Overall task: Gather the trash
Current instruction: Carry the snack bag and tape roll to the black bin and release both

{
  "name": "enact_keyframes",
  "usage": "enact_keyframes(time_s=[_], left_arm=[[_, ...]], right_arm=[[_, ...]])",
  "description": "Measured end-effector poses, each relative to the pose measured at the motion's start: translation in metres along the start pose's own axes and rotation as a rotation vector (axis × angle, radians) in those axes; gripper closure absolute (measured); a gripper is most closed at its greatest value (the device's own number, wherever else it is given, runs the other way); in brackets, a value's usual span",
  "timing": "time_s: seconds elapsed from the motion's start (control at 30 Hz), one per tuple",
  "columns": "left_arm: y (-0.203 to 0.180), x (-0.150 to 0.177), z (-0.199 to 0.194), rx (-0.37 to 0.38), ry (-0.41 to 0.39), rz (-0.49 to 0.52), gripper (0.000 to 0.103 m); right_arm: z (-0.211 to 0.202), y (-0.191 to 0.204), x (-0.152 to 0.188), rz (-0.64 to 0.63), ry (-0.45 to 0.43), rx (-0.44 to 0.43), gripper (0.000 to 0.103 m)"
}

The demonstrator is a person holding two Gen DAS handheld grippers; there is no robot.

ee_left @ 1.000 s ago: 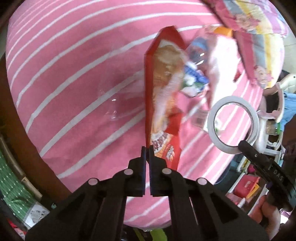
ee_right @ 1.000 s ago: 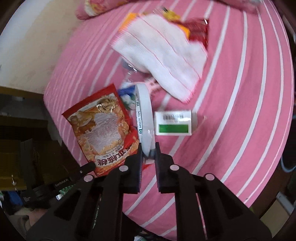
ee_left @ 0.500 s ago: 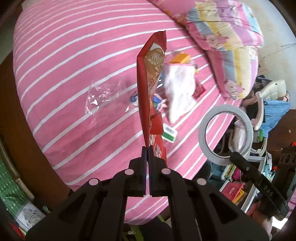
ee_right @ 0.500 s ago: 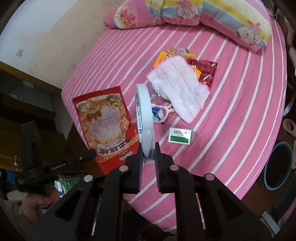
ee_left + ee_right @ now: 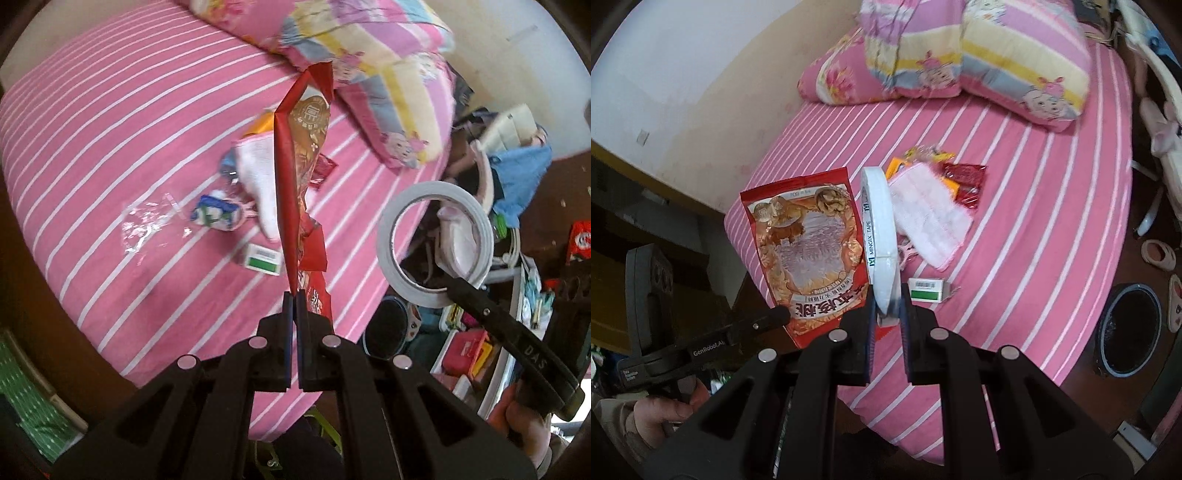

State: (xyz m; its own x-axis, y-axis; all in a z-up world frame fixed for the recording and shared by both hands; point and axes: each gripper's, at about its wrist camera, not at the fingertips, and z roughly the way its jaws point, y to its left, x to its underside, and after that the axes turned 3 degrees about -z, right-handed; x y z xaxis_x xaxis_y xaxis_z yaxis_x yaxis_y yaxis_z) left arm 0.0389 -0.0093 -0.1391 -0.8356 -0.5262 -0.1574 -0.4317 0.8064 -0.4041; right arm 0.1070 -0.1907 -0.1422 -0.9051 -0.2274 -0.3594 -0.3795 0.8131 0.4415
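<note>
My left gripper (image 5: 294, 295) is shut on the bottom edge of a red snack bag (image 5: 301, 177), which hangs edge-on above the bed; its printed face (image 5: 809, 240) shows in the right wrist view. My right gripper (image 5: 887, 295) is shut on a white tape roll (image 5: 878, 225), seen as a ring (image 5: 434, 240) in the left wrist view. On the pink striped bed (image 5: 1034, 206) lie a white cloth (image 5: 929, 214), a green-and-white box (image 5: 927, 290), a red wrapper (image 5: 966, 181), a blue-white wrapper (image 5: 214, 214) and clear plastic film (image 5: 147, 225).
Patterned pillows (image 5: 979, 55) lie at the head of the bed. A dark round bin (image 5: 1128, 328) stands on the floor beside the bed, with slippers (image 5: 1160, 254) nearby. Cluttered shelves and boxes (image 5: 476, 350) sit off the bed's right side. A hand (image 5: 665, 410) holds the left gripper.
Both grippers have risen well above the bed with the bag and tape roll still held. The bed's trash now looks smaller and farther, and the pillows and floor bin came into view.
</note>
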Motion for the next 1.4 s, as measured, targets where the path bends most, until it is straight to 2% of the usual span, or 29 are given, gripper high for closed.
enact_keyframes(time_s=[0.23, 0.43, 0.77, 1.03, 1.23, 1.4], left_arm=[[-0.064, 0.008, 0.011, 0.017, 0.022, 0.147, 0.102], [-0.124, 0.025, 0.042, 0.036, 0.086, 0.281, 0.102], [-0.221, 0.086, 0.118, 0.050, 0.229, 0.497, 0.102], [-0.286, 0.144, 0.196, 0.041, 0.348, 0.623, 0.102], [-0.325, 0.183, 0.263, 0.022, 0.429, 0.712, 0.102], [-0.350, 0.198, 0.324, -0.009, 0.487, 0.764, 0.102]], right_arm=[[-0.042, -0.043, 0.016, 0.098, -0.076, 0.023, 0.090], [-0.073, -0.097, 0.047, 0.228, -0.129, 0.067, 0.090], [-0.111, -0.212, 0.119, 0.469, -0.182, 0.153, 0.090], [-0.124, -0.311, 0.183, 0.634, -0.168, 0.220, 0.090], [-0.111, -0.381, 0.225, 0.723, -0.115, 0.258, 0.090], [-0.091, -0.435, 0.244, 0.781, -0.075, 0.276, 0.090]])
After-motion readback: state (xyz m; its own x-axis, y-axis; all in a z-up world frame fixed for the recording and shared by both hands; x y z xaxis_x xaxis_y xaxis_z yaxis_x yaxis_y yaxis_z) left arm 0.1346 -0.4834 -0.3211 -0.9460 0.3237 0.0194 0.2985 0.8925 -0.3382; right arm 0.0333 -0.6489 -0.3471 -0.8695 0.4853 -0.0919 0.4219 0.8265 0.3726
